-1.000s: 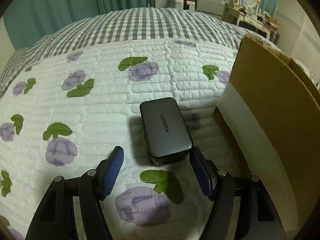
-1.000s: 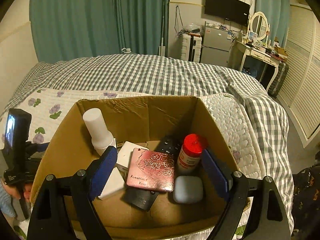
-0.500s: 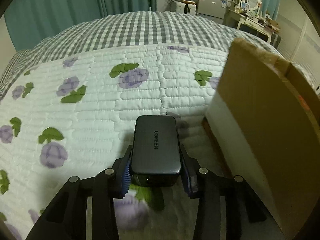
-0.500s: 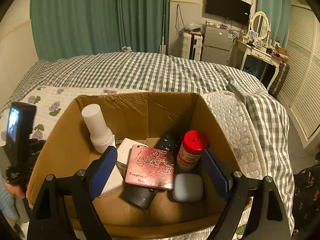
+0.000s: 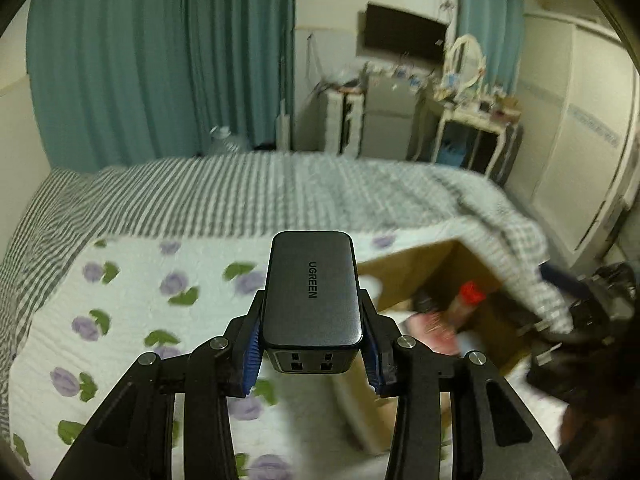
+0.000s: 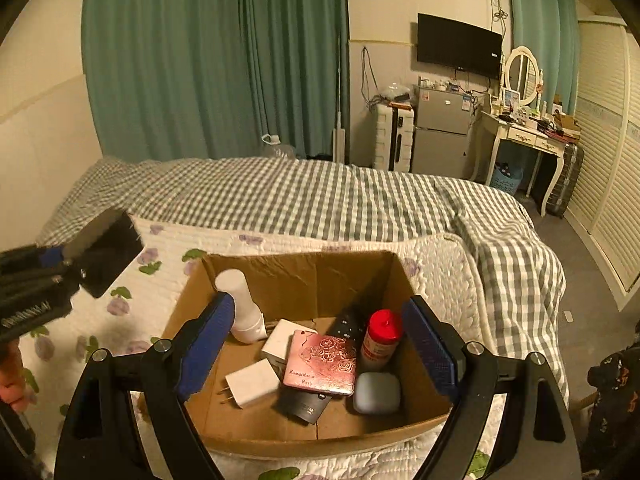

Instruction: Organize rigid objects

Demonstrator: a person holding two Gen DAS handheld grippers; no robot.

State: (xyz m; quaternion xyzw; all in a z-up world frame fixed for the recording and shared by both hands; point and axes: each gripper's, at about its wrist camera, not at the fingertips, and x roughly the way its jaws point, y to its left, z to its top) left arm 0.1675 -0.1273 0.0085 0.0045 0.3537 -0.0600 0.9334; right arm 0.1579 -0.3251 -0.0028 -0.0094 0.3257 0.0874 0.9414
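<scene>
A: Dark grey and smooth, that flat plastic charger block (image 5: 312, 299) with "UGREEN" on top sits tight between the blue pads of the left tongs (image 5: 312, 350). The tongs are closed on its two sides, and it is up in the air above the bed with the white quilt with purple flowers (image 5: 132, 304).

B: What is past it in the left view?

A: The open brown cardboard box (image 5: 416, 264), low and to the right. It looks blurry, with a red cap inside.

B: And in the right view?

A: The right tongs (image 6: 318, 346) are wide open and hold nothing. They hang over the same box (image 6: 296, 276). Inside are a tall white plastic bottle (image 6: 239, 304), a white plug adapter (image 6: 253, 383), a pink case with roses (image 6: 322, 362), a bottle with a red cap (image 6: 382, 334), a black remote (image 6: 350, 318) and a small pale grey rounded case (image 6: 377, 393).

B: Can you see the charger there too?

A: Yes, at the far left, a dark block (image 6: 106, 252) in the other tongs (image 6: 48, 276), up beside the box, not in it.
</scene>
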